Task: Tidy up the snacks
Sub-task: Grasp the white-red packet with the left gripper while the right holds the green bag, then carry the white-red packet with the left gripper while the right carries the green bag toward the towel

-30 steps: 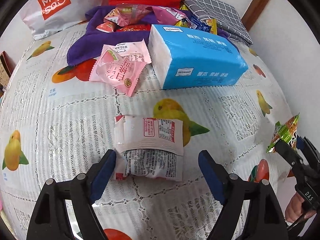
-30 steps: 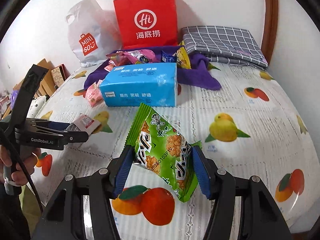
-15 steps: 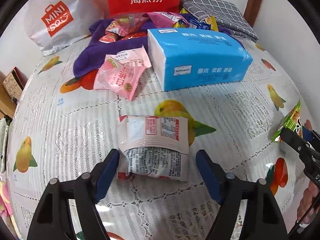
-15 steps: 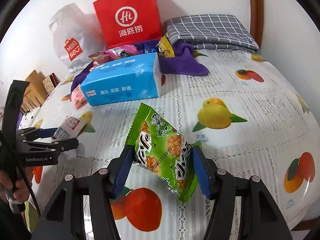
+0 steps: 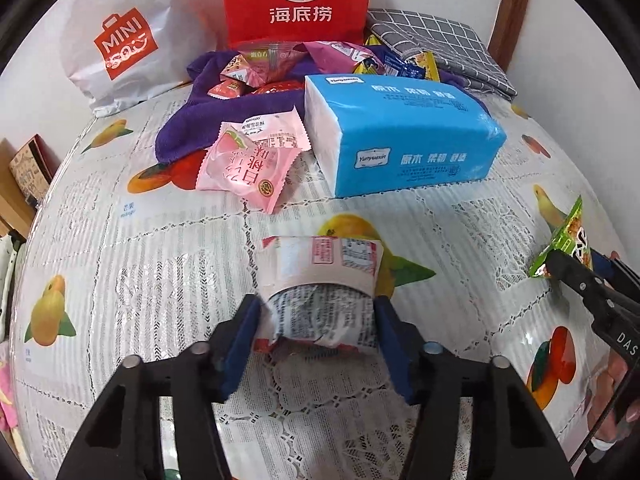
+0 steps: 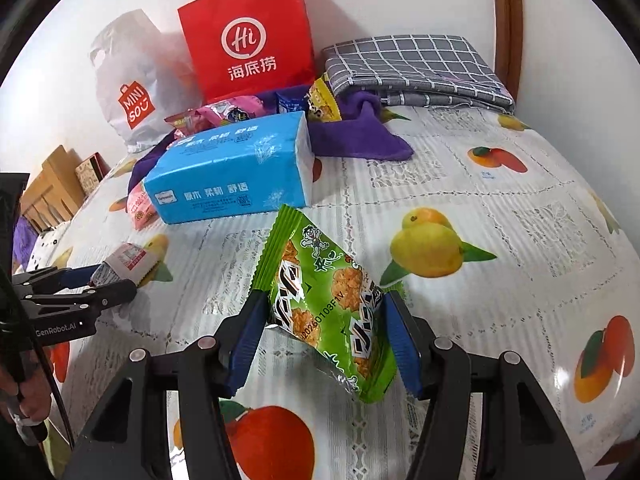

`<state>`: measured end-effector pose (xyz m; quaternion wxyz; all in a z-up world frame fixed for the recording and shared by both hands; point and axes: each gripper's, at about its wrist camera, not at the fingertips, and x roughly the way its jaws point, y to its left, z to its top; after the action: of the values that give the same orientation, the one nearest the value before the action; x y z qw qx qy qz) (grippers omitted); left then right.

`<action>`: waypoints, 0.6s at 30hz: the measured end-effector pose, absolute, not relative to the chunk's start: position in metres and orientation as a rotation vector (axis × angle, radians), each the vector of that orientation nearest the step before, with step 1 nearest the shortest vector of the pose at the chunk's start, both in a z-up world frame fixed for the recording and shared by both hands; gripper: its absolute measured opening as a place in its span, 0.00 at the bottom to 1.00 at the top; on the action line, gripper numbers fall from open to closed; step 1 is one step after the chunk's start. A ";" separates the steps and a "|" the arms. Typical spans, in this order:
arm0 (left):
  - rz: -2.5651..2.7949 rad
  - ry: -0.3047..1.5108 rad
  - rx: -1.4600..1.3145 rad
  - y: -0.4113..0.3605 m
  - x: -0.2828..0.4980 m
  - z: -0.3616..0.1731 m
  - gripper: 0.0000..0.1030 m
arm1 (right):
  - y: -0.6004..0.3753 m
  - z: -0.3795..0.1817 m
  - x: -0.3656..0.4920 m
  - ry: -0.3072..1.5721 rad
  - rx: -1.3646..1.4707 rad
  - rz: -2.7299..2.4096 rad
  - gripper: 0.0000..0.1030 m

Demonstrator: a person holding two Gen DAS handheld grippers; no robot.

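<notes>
A white snack packet (image 5: 320,272) with a red label lies on the fruit-print tablecloth (image 5: 140,280). My left gripper (image 5: 318,316) straddles its near end. Its jaws are closing and both blue pads touch the packet's sides, which bulge between them. The right wrist view shows this gripper (image 6: 108,280) low at the left with the white packet (image 6: 128,260) in it. My right gripper (image 6: 326,320) is shut on a green snack packet (image 6: 320,280), held tilted just above the cloth. In the left wrist view the green packet (image 5: 568,240) pokes in at the right edge.
A blue tissue pack (image 5: 400,140) lies across the middle. Pink snack packets (image 5: 248,168) rest beside it, against a purple towel (image 5: 188,132) holding several snacks. Behind stand a red paper bag (image 5: 296,0), a white Miniso bag (image 5: 120,48) and a folded grey checked cloth (image 5: 436,48).
My left gripper's jaws have drawn in from wide apart until they touch the white packet's sides. The right gripper has sunk slightly, still shut on the green packet.
</notes>
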<state>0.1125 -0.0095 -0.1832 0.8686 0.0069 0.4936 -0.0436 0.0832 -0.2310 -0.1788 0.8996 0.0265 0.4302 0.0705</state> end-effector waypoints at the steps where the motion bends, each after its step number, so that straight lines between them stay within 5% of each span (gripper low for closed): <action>1: -0.093 1.032 0.012 -0.009 0.113 -0.183 0.48 | -0.230 -0.179 0.084 0.890 0.054 0.149 0.57; 6: -0.114 1.029 -0.010 -0.005 0.113 -0.181 0.34 | -0.228 -0.179 0.084 0.890 0.041 0.157 0.57; 18: -0.171 1.025 -0.083 0.008 0.102 -0.170 0.32 | -0.223 -0.170 0.082 0.898 0.045 0.156 0.57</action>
<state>0.1020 0.0077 -0.1703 0.8673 -0.0397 0.4894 -0.0816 0.0822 -0.2230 -0.1700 0.8977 0.0218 0.4335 0.0751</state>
